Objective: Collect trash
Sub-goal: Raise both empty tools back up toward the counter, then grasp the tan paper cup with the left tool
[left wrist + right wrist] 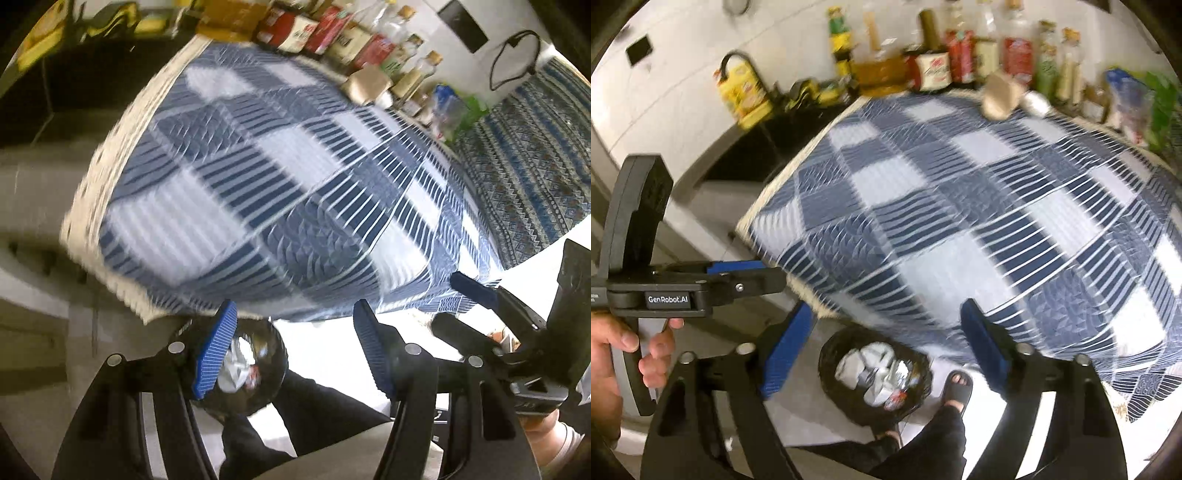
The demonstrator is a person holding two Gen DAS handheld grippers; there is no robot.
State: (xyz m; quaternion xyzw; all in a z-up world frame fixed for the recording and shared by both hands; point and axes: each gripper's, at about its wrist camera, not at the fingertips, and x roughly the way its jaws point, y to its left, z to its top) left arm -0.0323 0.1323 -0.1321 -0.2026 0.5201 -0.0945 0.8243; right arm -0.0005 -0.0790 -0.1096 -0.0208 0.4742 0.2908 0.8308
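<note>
Trash bin (pixel 874 376): round, lined with a glossy black bag, standing upright on the pale floor just off the near edge of the desk. Mouth open and facing up. Contents visible from above: crumpled white paper or tissue pieces (pixel 875 360), a shiny silver wrapper, and a small red-printed wrapper (pixel 894 400) toward the near rim. The items lie loosely heaped and fill much of the opening. In the left wrist view the same bin (pixel 255 373) shows its dark reflective bag wall and white and silver scraps inside, partly hidden and blurred. Individual items cannot be identified further.
</note>
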